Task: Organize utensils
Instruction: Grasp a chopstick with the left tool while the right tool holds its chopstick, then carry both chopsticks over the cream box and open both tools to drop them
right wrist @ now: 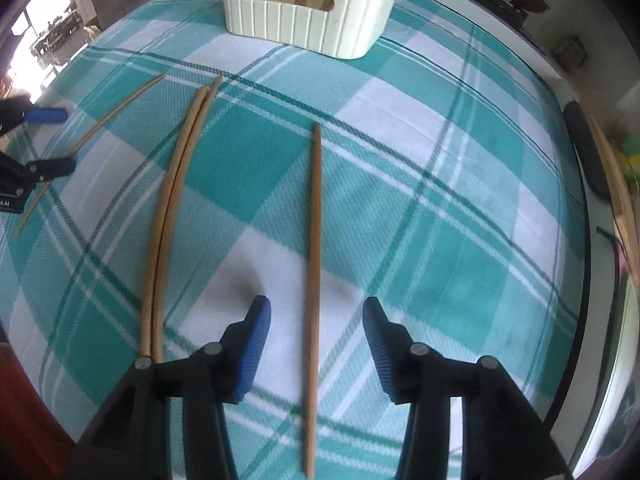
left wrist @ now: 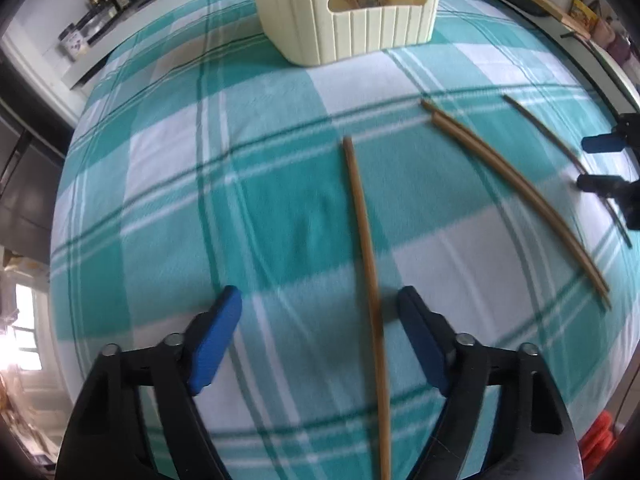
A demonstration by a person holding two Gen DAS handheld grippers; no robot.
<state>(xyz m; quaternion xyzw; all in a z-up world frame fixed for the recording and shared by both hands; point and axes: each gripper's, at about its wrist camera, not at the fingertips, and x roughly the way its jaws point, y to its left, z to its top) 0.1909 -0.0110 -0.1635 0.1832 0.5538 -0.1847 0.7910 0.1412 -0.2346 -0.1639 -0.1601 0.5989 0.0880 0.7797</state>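
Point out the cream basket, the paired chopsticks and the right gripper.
cream basket (right wrist: 304,20), right wrist view, ribbed front wall.
paired chopsticks (right wrist: 170,204), right wrist view, mid-length.
right gripper (right wrist: 317,344), right wrist view, between its fingertips.

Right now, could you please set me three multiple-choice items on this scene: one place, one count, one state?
1. The cream basket stands: A) at the far end; B) between the jaws; C) on its side.
2. How many chopsticks lie on the checked cloth? A) two; B) four; C) six.
3. The right gripper is: A) shut on a chopstick; B) open astride one; C) open over bare cloth.
Key: 1A, it stands upright beyond the chopsticks; 2B, a pair and two singles; 3B, a gap shows on each side of the chopstick.
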